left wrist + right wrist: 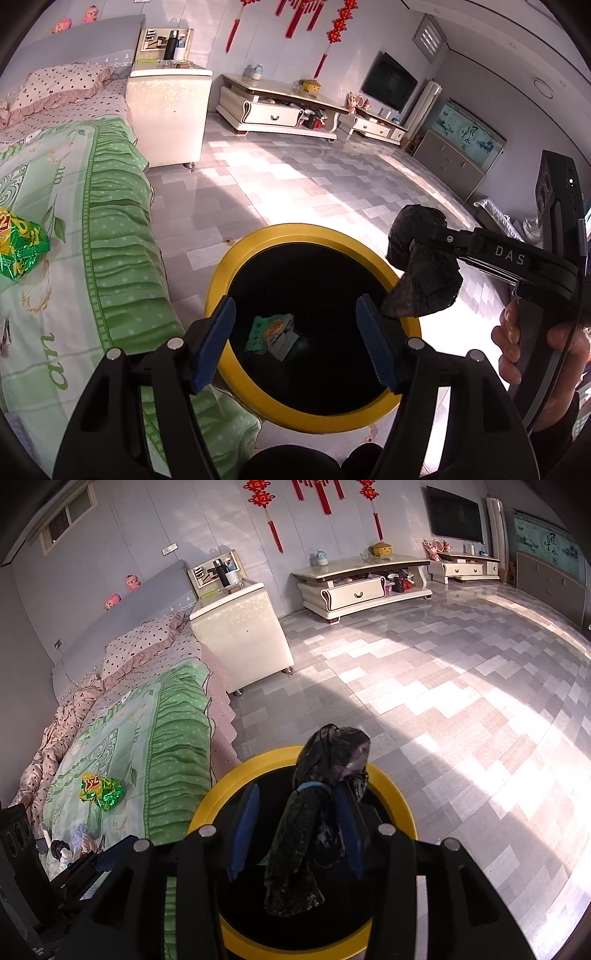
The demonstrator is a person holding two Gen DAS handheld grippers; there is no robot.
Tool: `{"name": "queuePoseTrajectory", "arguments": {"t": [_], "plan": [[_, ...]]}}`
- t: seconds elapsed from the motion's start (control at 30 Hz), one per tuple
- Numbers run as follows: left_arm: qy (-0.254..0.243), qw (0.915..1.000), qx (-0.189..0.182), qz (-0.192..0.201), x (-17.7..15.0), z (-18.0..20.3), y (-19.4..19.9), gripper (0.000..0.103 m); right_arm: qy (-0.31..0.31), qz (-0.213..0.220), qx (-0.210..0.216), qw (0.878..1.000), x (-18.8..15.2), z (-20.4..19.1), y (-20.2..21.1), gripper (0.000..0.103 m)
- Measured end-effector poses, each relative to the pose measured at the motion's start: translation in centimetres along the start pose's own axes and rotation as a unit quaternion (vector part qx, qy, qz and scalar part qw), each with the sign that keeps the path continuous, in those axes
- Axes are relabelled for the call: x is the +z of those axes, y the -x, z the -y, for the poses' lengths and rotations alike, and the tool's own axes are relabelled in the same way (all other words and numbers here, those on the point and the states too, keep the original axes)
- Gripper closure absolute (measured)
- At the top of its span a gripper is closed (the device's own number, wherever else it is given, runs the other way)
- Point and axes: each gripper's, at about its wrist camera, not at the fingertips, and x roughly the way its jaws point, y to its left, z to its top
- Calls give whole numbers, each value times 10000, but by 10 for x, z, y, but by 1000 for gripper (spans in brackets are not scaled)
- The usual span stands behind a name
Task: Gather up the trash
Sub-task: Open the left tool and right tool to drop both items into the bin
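Drop step. Left gripper (295, 336) gapes empty over the yellow-rimmed bin (221, 273) — wrappers (275, 334) already lie inside. Right gripper (295, 823), jaws parted, black bag (317, 812) draped against one finger above the bin mouth. Next — shake it free; then the green snack packet (101, 792) mid-bedspread (170, 731).

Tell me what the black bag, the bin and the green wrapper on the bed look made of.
Black bag: thin plastic film, crinkled, faint sheen.
Bin: probably hard plastic; smooth glossy yellow rim.
Green wrapper: metallised foil, likely; sharp glinting creases.
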Motion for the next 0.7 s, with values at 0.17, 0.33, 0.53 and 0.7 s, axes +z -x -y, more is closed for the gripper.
{"name": "queuePoseTrajectory", "arguments": {"t": [0.17, 0.33, 0.53, 0.7], "plan": [[-18, 9997, 212, 153, 1, -11, 15, 26, -28, 81, -71, 9999, -3, -3, 6, 50], [-16, 9986, 428, 304, 3, -26, 34, 21, 28, 152, -27, 9999, -7, -15, 11, 48], [113, 9965, 643, 523, 1, -48, 61, 15, 213, 229, 170, 9994, -10, -39, 18, 44], [180, 9924, 963, 738, 1, -73, 89, 12, 401, 316, 376, 9980, -10, -65, 24, 39]]}}
